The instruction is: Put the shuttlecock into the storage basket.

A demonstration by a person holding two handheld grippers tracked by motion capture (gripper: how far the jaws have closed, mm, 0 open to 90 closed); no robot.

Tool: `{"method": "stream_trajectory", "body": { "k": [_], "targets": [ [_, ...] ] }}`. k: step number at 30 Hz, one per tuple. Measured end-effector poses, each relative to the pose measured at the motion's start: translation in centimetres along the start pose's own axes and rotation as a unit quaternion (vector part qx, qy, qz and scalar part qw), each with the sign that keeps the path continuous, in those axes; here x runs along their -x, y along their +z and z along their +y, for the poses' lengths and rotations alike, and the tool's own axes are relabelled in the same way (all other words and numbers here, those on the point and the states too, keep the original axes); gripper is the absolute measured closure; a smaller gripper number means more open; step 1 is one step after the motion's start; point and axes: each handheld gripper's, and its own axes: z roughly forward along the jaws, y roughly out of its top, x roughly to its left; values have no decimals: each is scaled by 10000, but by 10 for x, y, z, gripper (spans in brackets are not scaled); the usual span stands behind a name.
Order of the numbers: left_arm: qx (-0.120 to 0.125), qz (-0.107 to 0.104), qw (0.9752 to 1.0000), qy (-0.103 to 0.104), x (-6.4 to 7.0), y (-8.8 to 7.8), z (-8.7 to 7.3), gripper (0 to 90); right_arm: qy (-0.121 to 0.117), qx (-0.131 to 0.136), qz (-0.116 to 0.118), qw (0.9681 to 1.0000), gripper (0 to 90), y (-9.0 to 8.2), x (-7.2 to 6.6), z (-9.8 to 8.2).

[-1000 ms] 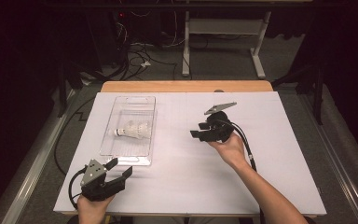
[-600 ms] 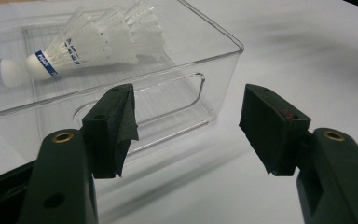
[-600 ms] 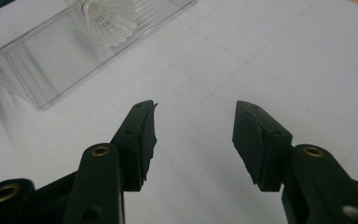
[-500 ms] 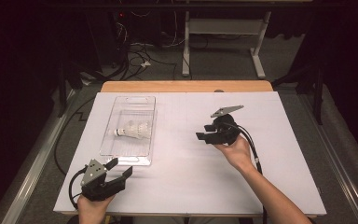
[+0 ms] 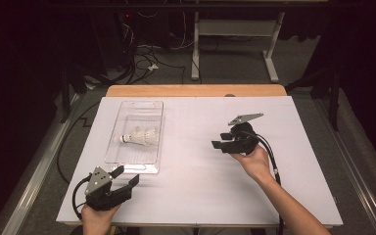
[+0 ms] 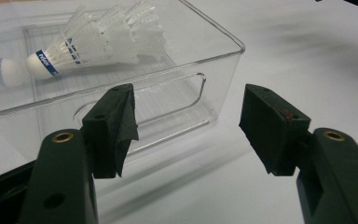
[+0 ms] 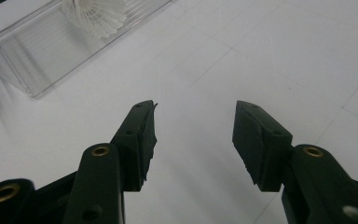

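Dark room edges indistinct, clear bin [image 5: 136, 137] frame-cut, shuttlecock [image 7: 95, 16] half cropped.

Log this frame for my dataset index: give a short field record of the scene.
surface: white table
container: clear bin, left half of table
contents: one white shuttlecock, lying on its side
left gripper: open, empty, near the bin's near end
right gripper: open, empty, above bare table right of the bin
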Motion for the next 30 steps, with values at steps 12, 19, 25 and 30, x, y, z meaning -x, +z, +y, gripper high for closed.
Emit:
{"method": "stream_trajectory", "body": {
  "k": [12, 19, 25, 30],
  "targets": [
    [2, -4, 10000, 2, 0, 0, 0, 367, 67, 61, -25, 10000, 492, -8, 5, -8],
    [1, -5, 10000, 4, 0, 0, 0, 367, 109, 90, -35, 9999, 492, -11, 6, -12],
    [3, 3, 10000, 4, 0, 0, 0, 367, 134, 134, -49, 9998, 492, -13, 9, -17],
    [7, 2, 10000, 5, 0, 0, 0, 367, 194, 169, -64, 9996, 492, -16, 12, -20]
  ]
}}
